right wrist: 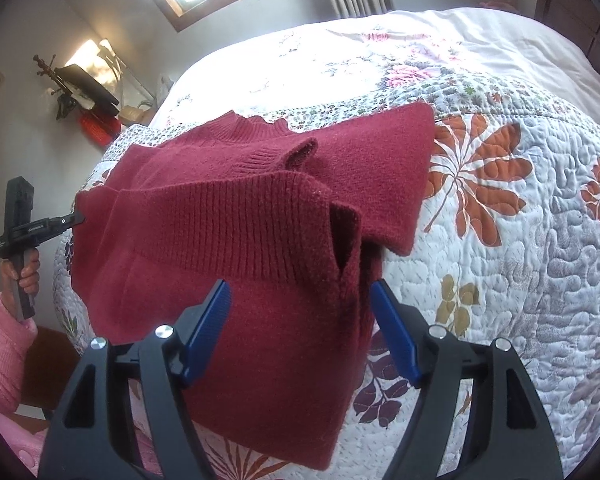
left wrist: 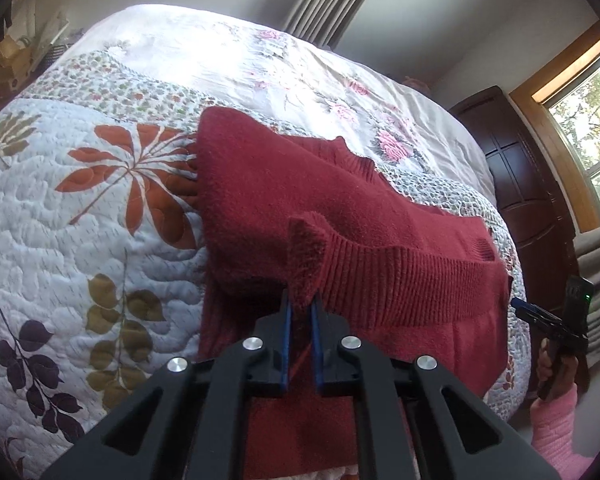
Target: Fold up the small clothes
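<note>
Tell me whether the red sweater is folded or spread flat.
Partly folded: the red sweater has its ribbed hem doubled over the body, one corner pinched by the left gripper.

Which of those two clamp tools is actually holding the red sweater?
The left tool: its blue pads are shut on a corner of the red sweater. The right tool hangs open over it, pads wide apart, gripping nothing.

A dark red knit sweater point(right wrist: 236, 216) lies partly folded on the bed, ribbed hem turned up.
</note>
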`<control>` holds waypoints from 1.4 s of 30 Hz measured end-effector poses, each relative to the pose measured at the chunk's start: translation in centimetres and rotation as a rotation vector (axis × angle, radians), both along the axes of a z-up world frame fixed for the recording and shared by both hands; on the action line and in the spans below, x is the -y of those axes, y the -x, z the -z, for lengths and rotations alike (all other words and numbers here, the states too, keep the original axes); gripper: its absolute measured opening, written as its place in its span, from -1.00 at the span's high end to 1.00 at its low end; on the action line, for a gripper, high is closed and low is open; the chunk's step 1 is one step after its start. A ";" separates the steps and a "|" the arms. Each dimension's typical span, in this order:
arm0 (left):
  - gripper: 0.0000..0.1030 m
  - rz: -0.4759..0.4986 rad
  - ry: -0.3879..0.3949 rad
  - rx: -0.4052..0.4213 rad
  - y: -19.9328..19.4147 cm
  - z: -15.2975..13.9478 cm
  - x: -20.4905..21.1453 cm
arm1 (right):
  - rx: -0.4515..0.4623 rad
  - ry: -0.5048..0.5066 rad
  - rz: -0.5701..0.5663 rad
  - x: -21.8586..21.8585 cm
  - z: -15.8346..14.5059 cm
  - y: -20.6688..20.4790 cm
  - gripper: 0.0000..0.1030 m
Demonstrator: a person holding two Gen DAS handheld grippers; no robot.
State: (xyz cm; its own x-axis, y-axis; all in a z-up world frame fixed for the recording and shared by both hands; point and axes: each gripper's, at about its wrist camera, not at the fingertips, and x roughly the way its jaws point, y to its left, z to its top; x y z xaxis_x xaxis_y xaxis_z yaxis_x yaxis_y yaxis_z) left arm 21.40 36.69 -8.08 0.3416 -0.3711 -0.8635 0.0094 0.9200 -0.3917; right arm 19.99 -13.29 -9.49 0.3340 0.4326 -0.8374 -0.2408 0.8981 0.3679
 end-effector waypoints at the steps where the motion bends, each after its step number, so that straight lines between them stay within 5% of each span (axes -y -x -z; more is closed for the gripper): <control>1: 0.84 0.005 -0.027 0.005 -0.1 0.2 0.2 | 0.001 -0.002 -0.006 0.0 0.1 -0.4 -0.40; 5: 0.82 0.017 -0.089 -0.004 -0.9 1.2 0.6 | -0.010 -0.001 -0.019 -0.4 0.8 -2.0 -0.40; 9: 0.43 0.037 -0.158 -0.014 -1.6 2.0 1.2 | -0.048 0.003 -0.029 -0.9 2.1 -3.2 -0.30; 11: 0.36 0.049 -0.180 -0.021 -1.9 2.4 1.6 | -0.064 -0.002 -0.056 -1.4 2.5 -3.3 0.14; 13: 0.36 0.053 -0.198 -0.025 -2.1 2.6 1.8 | -0.045 0.029 -0.064 -1.8 2.5 -3.1 0.34; 16: 0.76 0.043 -0.208 -0.030 -2.1 2.4 1.8 | -0.027 0.000 -0.066 -1.6 1.8 -2.6 0.73; 26: 0.86 0.006 -0.104 0.123 -1.0 -3.0 1.3 | 0.089 -0.160 -0.057 0.6 -3.4 -0.7 0.78; 33: 0.86 -0.037 -0.094 0.227 -5.8 -6.7 1.4 | 0.172 -0.182 0.009 2.5 -7.8 -4.3 0.87; 42: 0.86 -0.088 -0.211 0.192 -15.2 -3.8 1.8 | 0.106 -0.117 0.087 2.2 -6.1 -14.3 0.87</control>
